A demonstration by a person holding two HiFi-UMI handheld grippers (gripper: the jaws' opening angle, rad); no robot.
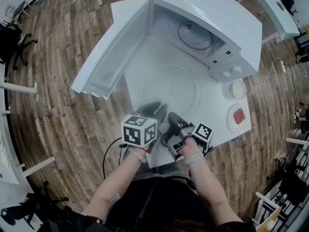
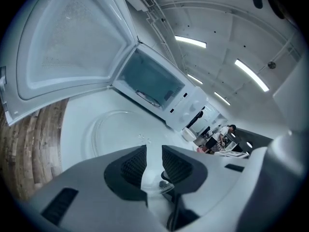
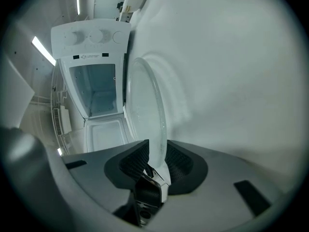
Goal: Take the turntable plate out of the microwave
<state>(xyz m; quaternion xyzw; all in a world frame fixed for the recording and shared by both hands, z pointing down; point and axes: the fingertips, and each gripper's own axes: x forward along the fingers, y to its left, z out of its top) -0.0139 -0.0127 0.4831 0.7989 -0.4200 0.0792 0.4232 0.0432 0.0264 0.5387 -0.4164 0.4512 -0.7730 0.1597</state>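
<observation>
**Three cameras close on an open microwave**

The head view looks steeply down from above the person. It takes in the white table [image 1: 212,105], the microwave [image 1: 207,28] at the far side with its door [image 1: 111,52] swung left, and the left gripper [image 1: 153,111] and right gripper [image 1: 174,123] at the near edge.

The left gripper view sits low over the table, close in, and faces far and right along its jaws into the microwave [image 2: 159,88].

The right gripper view is rolled sideways, so the table stands upright at the right, and it faces the microwave [image 3: 94,71] from just above the tabletop.

All three views share the turntable plate [image 1: 169,88] [image 2: 116,129] [image 3: 145,110] and the microwave.
</observation>
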